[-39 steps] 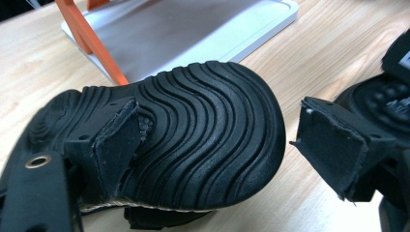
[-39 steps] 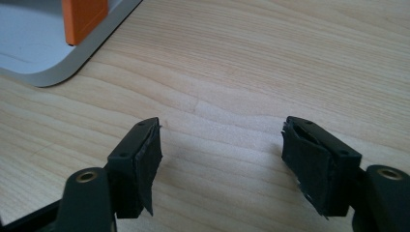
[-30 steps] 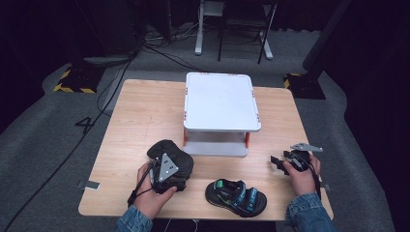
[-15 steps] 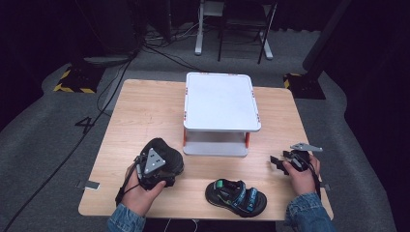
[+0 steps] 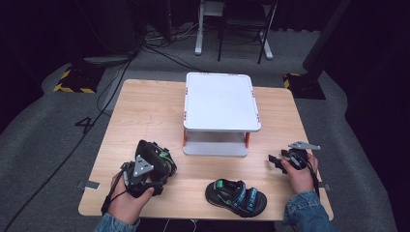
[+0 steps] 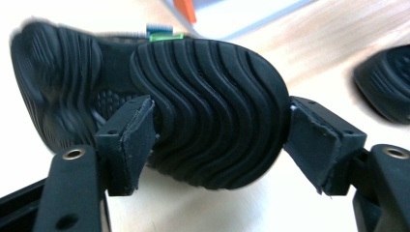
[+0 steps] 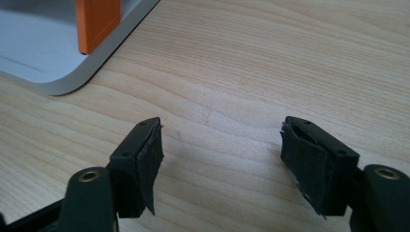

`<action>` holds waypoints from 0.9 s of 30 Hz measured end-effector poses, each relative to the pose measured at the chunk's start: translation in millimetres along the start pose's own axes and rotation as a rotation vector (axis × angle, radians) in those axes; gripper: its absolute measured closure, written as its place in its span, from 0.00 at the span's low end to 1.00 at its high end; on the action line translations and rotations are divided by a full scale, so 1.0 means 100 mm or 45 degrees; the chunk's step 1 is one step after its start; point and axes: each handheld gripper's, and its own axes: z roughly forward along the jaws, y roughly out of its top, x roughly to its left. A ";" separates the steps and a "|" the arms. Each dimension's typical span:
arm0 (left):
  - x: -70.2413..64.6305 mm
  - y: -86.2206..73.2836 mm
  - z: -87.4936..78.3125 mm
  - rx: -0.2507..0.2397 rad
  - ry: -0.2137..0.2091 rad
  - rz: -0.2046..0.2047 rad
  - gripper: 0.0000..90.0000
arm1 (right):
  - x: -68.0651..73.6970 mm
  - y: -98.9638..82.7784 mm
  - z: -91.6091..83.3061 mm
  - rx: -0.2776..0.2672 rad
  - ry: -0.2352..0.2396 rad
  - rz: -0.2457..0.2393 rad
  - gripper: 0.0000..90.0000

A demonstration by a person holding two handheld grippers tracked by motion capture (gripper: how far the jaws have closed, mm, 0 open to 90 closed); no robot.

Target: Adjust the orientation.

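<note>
A black sandal (image 5: 159, 153) with green trim is lifted at the table's front left, my left gripper (image 5: 153, 162) shut on it. In the left gripper view its ribbed sole (image 6: 208, 106) faces the camera, and both pads (image 6: 138, 137) of the left gripper (image 6: 220, 135) press on its sides. These jaws have just been closing on it. The matching sandal (image 5: 236, 197) lies upright near the front edge, its toe seen at the right (image 6: 387, 87). My right gripper (image 5: 273, 161) rests at the front right, open over bare wood (image 7: 220, 154).
A white two-level stand (image 5: 220, 101) with orange legs (image 7: 96, 24) sits mid-table, its lower shelf open toward me. The wooden table (image 5: 145, 111) has bare room left of the stand. Cables and a chair stand on the floor beyond.
My left hand has carried the sandal leftward and slightly up, away from the other sandal. The right hand has stayed in place.
</note>
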 end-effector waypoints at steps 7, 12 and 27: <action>0.03 -0.03 -0.14 0.034 -0.104 -0.150 0.37 | 0.03 0.04 0.06 0.001 0.013 -0.017 0.35; -0.01 0.00 -0.18 0.039 -0.067 -0.108 0.37 | 0.04 0.05 0.07 0.002 0.014 -0.022 0.35; 0.29 -0.02 -0.07 -0.173 0.273 -0.135 0.21 | 0.03 0.03 0.05 -0.004 0.007 -0.021 0.35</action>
